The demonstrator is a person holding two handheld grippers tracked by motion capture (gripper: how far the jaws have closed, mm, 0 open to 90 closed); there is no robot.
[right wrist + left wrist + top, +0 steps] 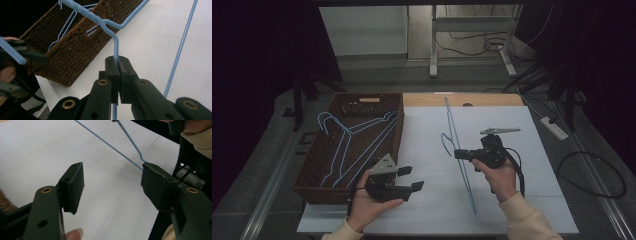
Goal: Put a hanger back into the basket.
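Right gripper (458, 153) is clamped tight on a blue wire hanger (457, 150), which is held up on edge over the white table sheet (427, 150), just right of the wicker basket (362, 107). Left gripper (414, 178) is kept spread wide with nothing pinched, near the basket's front corner. More blue hangers (347, 145) are piled inside the basket.

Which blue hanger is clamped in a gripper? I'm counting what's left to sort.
The blue hanger standing over the white mat, pinched by the right gripper; the other hangers lie loose in the wicker basket.
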